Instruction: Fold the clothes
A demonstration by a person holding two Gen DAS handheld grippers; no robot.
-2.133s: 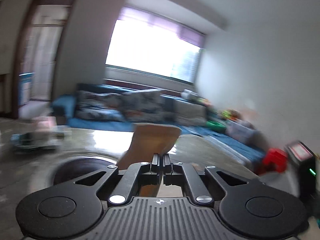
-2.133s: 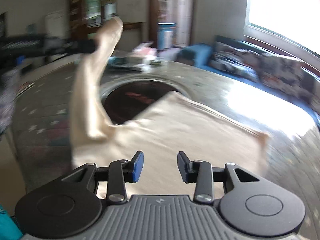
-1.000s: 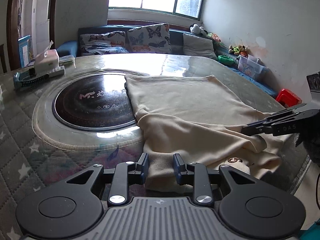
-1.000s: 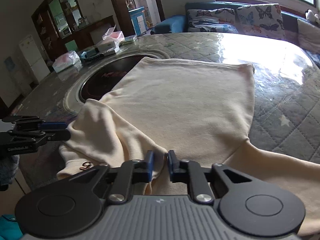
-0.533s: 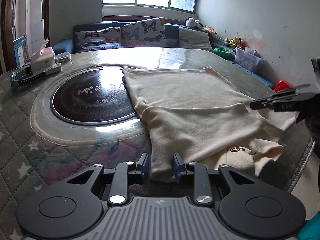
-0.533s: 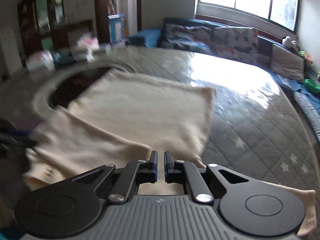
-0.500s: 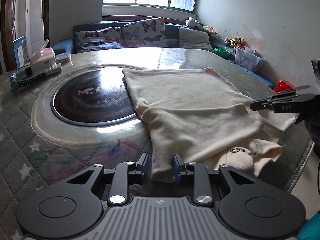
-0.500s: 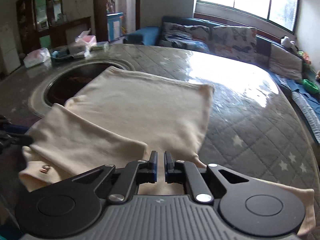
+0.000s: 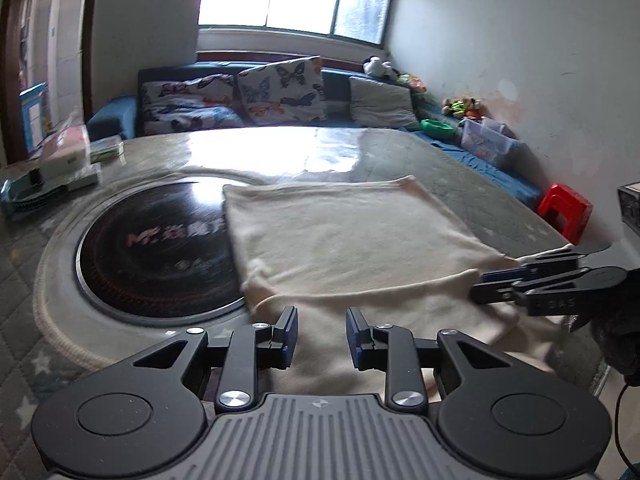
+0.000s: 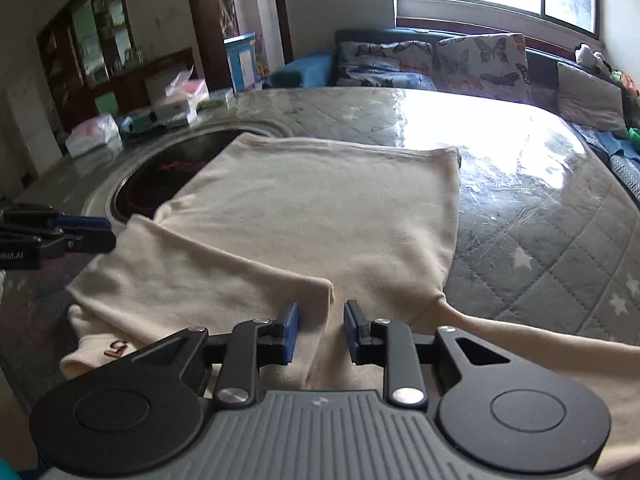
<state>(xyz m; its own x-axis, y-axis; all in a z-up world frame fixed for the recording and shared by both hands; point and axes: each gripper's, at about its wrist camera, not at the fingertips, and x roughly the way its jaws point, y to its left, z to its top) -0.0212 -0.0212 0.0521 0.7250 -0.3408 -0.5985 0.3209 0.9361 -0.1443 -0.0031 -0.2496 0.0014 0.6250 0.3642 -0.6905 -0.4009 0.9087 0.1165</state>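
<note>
A cream sweatshirt (image 9: 352, 248) lies flat on the quilted table, also in the right wrist view (image 10: 320, 216). One sleeve (image 10: 192, 280) is folded across its near part; the other sleeve (image 10: 540, 356) stretches out to the right. My left gripper (image 9: 318, 330) is open and empty just above the garment's near left edge. My right gripper (image 10: 318, 326) is open and empty over the tip of the folded sleeve. Each gripper shows in the other's view, the right one (image 9: 480, 290) and the left one (image 10: 108, 234).
A round dark glass hob (image 9: 160, 248) is set into the table (image 10: 540, 216) left of the garment. Boxes and tissue packs (image 10: 176, 108) sit at the table's far left. A sofa with butterfly cushions (image 9: 280, 92) and a red stool (image 9: 564, 210) lie beyond.
Both grippers have let go of the folded sleeve, which now lies flat. My right gripper has opened since half a second ago. My left gripper has moved forward over the garment's edge.
</note>
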